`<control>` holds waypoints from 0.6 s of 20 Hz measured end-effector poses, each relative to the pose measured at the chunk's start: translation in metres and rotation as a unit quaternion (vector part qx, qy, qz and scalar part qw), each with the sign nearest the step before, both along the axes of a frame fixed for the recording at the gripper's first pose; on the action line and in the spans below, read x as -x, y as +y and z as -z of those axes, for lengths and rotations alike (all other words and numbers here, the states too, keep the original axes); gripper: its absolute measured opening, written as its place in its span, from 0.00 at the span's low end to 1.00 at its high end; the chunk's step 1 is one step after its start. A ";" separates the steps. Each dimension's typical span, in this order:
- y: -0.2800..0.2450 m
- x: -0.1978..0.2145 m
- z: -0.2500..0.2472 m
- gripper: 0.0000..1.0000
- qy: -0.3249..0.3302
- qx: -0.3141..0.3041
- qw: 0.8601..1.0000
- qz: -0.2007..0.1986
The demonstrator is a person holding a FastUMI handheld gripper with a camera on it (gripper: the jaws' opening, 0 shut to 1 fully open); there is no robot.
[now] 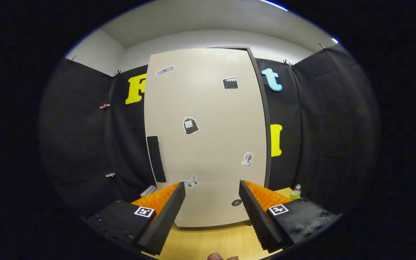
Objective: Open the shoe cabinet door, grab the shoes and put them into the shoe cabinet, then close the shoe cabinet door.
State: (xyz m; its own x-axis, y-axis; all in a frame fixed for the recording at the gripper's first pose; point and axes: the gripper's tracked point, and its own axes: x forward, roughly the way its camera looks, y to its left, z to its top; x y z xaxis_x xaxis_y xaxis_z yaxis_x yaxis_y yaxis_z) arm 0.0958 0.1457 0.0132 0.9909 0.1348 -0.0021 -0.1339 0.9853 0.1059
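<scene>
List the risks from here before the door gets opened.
1. The gripper is open, aimed at the middle of the shut cabinet door, while the black handle sits near its left edge: the jaws may miss it.
2. The green bottle beside the cabinet could be knocked.

The shoe cabinet door (208, 137) stands beyond the gripper (211, 209) (jaws apart), bottle (295, 192) to its right.
</scene>
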 end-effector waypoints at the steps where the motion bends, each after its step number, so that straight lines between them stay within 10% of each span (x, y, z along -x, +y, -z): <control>1: 0.001 -0.001 0.000 0.98 0.001 -0.002 1.000 -0.003; 12: -0.007 -0.003 0.004 0.98 -0.005 0.014 1.000 0.006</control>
State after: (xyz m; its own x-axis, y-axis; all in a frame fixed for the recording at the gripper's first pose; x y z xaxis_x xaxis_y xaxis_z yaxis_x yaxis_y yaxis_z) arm 0.0984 0.1384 0.0093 0.9923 0.1234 0.0042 -0.1234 0.9894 0.0767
